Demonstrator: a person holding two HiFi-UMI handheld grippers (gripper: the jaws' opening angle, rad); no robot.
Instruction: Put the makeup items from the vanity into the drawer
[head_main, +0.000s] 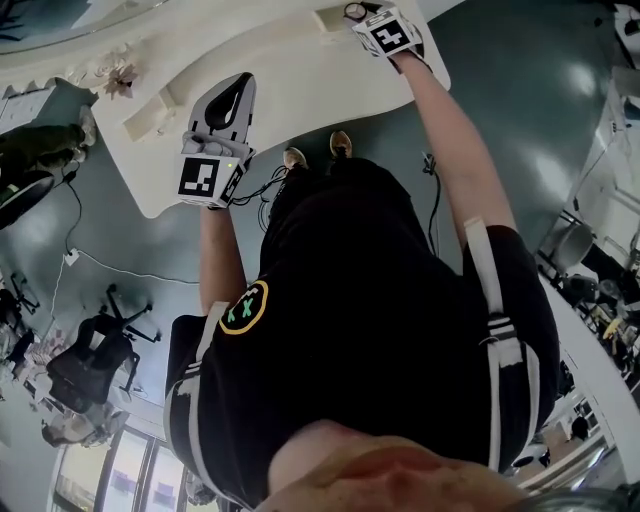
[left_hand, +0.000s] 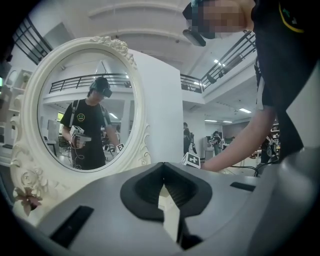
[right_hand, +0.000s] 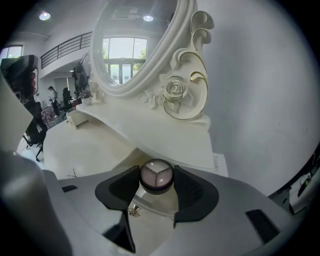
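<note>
Gripping a round compact (right_hand: 156, 175) between its dark pads, the right gripper (right_hand: 156, 183) is clenched on the item from both sides. The compact has a clear lid, and pink contents split into three sections show through it. It sits upright in the grasp, lid facing the camera, above the pale top of the white vanity (head_main: 300, 80), near the curled foot of the mirror frame (right_hand: 186, 95) with its carved rose (right_hand: 175, 90). In the head view this gripper is at the far right end of the vanity top, at the end of the person's outstretched right arm (head_main: 450, 130).

The left gripper (left_hand: 163, 179) has its jaws closed together, tips meeting, with nothing between them. It points level across the vanity toward the oval mirror (left_hand: 85, 105), whose ornate white frame fills the left of its view. The mirror shows a reflection of the person (left_hand: 89, 130) in a black shirt. In the head view this gripper is over the left part of the vanity top, just inside its front edge.

Below the vanity's curved front edge lies a grey floor (head_main: 520, 100), with the person's shoes (head_main: 318, 150) close to the furniture.
</note>
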